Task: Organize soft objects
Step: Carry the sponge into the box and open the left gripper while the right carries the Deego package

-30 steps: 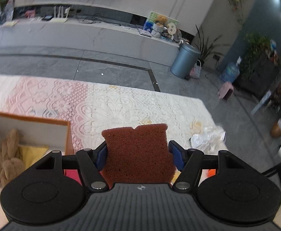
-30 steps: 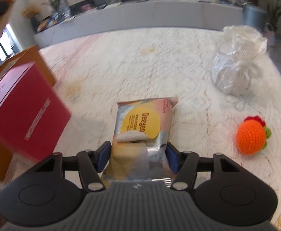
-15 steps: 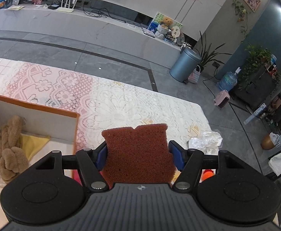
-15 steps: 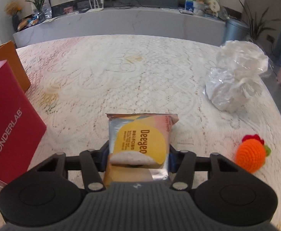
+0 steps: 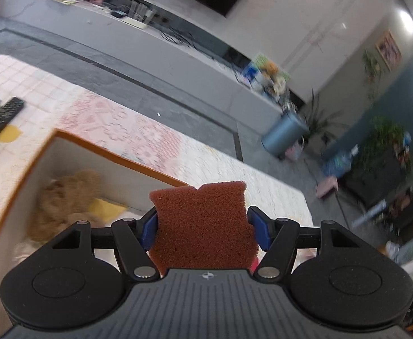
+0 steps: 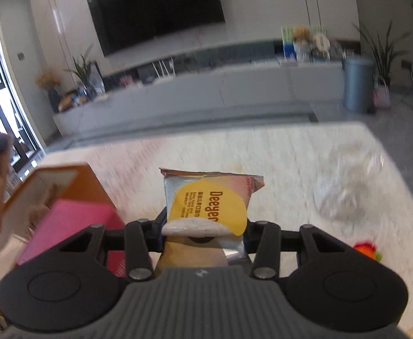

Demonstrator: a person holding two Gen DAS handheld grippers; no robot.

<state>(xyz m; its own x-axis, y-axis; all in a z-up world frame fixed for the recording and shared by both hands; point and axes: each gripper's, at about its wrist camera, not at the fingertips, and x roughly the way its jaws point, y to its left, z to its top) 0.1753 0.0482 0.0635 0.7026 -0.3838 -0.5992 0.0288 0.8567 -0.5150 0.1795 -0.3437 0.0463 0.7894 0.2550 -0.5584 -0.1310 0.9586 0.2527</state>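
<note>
The brown sponge sits clamped between the blue pads of the left gripper, whose jaws stand wide around its width; it hangs in the air just over the near right corner of the orange-rimmed box. Inside that box, to the left of the sponge, lie a tan braided plush and a yellow cloth beside it. The wet-wipe packet, silver with a yellow label, is pinched between the fingers of the right gripper, whose jaws have just been closing on it; the packet is lifted clear of the lace tablecloth. From the right wrist view the box stands to the left of the packet, with a pink carton leaning at its near side. To the right of the packet a crumpled clear plastic bag rests on the cloth, blurred, and nearer the camera an orange crocheted toy shows past the gripper's right arm. Beyond the box, a dark remote control lies on the checked part of the cloth.
</note>
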